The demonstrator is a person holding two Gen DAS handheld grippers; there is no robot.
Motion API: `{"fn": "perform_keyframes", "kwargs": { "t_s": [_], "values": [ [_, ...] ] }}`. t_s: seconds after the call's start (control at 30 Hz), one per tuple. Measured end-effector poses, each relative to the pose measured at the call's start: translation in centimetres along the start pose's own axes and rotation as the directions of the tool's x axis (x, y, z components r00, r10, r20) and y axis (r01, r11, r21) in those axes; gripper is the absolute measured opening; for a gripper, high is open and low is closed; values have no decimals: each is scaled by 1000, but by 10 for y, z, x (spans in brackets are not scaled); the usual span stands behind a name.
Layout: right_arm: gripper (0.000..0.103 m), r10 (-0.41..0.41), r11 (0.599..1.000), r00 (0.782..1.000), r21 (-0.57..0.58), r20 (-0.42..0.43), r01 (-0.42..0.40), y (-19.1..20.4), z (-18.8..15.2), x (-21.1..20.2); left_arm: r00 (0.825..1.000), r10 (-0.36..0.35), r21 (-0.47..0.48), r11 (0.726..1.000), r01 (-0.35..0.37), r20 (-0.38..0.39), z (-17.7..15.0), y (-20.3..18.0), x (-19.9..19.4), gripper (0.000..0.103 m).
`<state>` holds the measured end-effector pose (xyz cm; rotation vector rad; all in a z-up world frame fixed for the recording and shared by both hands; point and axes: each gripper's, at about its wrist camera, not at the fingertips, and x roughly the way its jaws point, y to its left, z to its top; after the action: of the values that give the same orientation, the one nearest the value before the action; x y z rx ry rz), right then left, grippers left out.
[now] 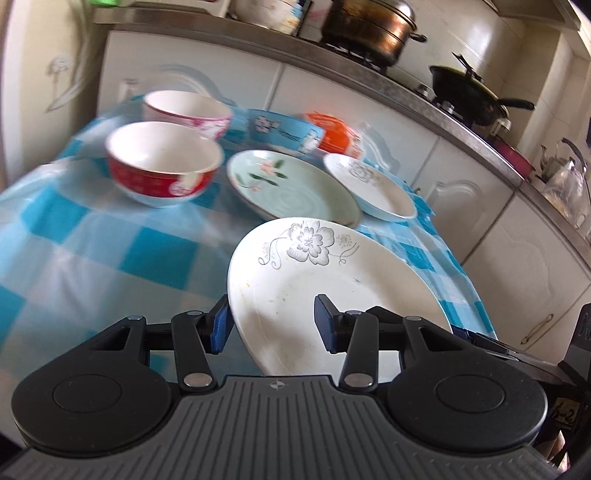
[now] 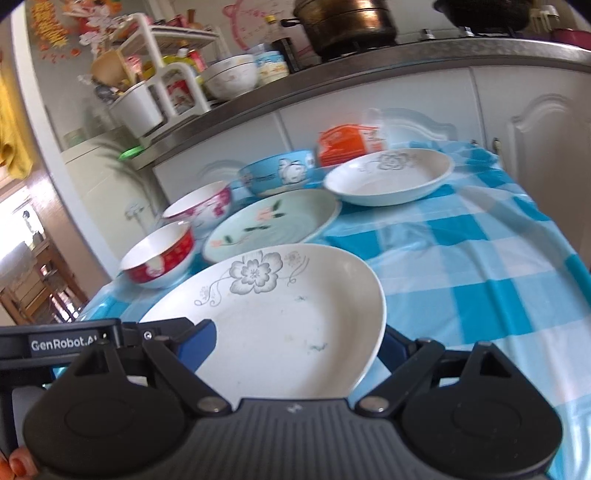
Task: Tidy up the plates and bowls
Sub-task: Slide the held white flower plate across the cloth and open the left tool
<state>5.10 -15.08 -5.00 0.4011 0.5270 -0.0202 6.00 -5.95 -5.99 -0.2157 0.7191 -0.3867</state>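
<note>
Two views, and each gives you something the other lacks. In your left wrist view, the left gripper [image 1: 271, 325] sits at the near left rim of a large white ceramic plate with a grey flower print [image 1: 332, 291]. Its left blue pad [image 1: 221, 325] lies outside the rim, touching or just beside it, while the right pad [image 1: 325, 325] stands over the plate's inner face. I cannot tell whether the pads actually press the plate. Only this view shows the black wok [image 1: 476, 96] on the stove, to the right of the brown steamer pot [image 1: 369, 29].

In your right wrist view, the right gripper [image 2: 295, 339] stands wide, the same flowered plate [image 2: 280, 314] between its fingers: one blue pad [image 2: 195, 343] overlaps the near left rim, the other is hidden under the right rim, so whether it grips is unclear. Only here do you see the white dish rack [image 2: 166, 74] on the counter and the other gripper's body at the left.

Count on the blue-checked tablecloth [image 2: 461, 258]: three plates, namely the flowered one, a pale green plate with pink blossoms [image 2: 273, 221] and a smaller white flowered plate [image 2: 391, 177]; three bowls, red [image 2: 159, 258], pink-patterned [image 2: 201, 210] and blue [image 2: 277, 173]; one orange packet [image 2: 347, 144].
</note>
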Motion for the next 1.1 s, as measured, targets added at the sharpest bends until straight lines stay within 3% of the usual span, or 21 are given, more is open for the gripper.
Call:
{"fn": "perform_keyframes", "kwargs": {
  "t_s": [0.33, 0.53, 0.9, 1.1],
  "values": [
    [90, 110, 988, 992, -102, -67, -116, 83, -9, 40, 987, 148, -111, 984, -141, 56, 5, 78, -36, 51],
    [88, 127, 979, 986, -147, -111, -143, 115, -15, 66, 980, 191, -165, 970, -181, 48, 7, 110, -34, 51],
    [88, 95, 972, 984, -201, -151, -125, 129, -21, 75, 984, 172, -194, 968, -159, 52, 4, 117, -35, 52],
    [95, 86, 968, 991, -226, -104, -108, 132, -13, 61, 977, 195, -201, 964, -174, 87, 8, 119, -47, 68]
  ]
}}
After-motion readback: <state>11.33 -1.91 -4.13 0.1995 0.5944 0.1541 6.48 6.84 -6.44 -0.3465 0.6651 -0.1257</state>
